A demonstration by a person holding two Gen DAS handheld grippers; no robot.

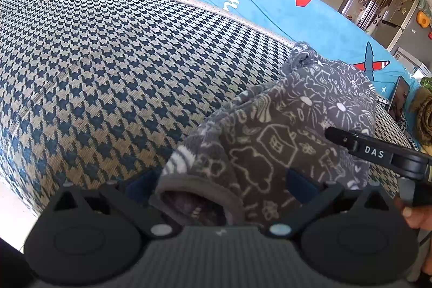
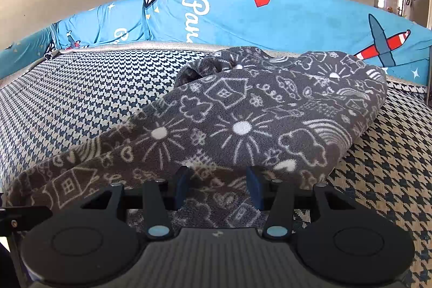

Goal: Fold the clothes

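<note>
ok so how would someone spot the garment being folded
Find the houndstooth mat in front of the blue airplane-print sheet. On it lies a grey fleece garment, the only fuzzy thing there, covered in white doodles of houses, suns and clouds.

A grey fleece garment (image 2: 243,120) printed with white houses, suns and clouds lies bunched near the mat's (image 2: 81,99) far edge.

My left hand-held gripper (image 1: 221,180) tilts downward, its blue pads (image 1: 297,180) set wide with fabric bunched between them. My right hand-held gripper (image 2: 218,180) also slants down, jaws partly apart, cloth lying between the pads (image 2: 253,185). My fingers (image 1: 415,212) wrap its handle.
</note>
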